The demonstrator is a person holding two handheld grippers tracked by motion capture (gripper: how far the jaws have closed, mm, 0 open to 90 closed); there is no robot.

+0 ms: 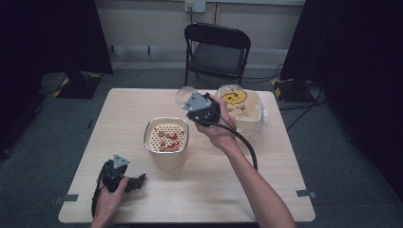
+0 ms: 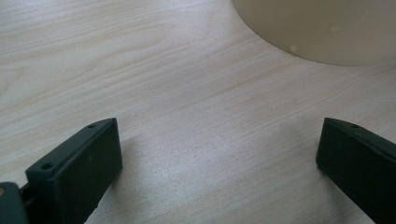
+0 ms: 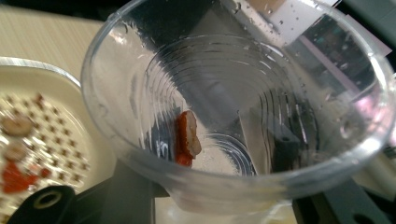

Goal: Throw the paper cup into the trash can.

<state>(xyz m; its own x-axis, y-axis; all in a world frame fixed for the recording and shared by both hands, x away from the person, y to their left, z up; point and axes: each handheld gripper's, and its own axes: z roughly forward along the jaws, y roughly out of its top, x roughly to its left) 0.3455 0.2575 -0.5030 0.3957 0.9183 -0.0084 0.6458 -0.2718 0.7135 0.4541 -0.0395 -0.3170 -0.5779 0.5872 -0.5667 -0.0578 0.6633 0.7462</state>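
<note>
My right gripper (image 1: 191,102) is shut on a clear plastic cup (image 1: 183,96), which it holds tilted in the air above the far side of the table. In the right gripper view the cup (image 3: 233,116) is wet inside, and a red and tan piece (image 3: 187,135) clings near its bottom. Just below and beside it stands a cream container (image 1: 166,159) with a perforated strainer top (image 3: 32,140) that carries red and brown bits. My left gripper (image 1: 137,182) rests on the table at the near left, jaws open with bare wood between them (image 2: 219,163), pointing toward the container's wall (image 2: 317,28).
A pale tub with a yellow smiley face (image 1: 240,107), in clear wrap, sits at the table's far right. A black folding chair (image 1: 216,50) stands behind the wooden table (image 1: 266,190). Dark curtains flank both sides.
</note>
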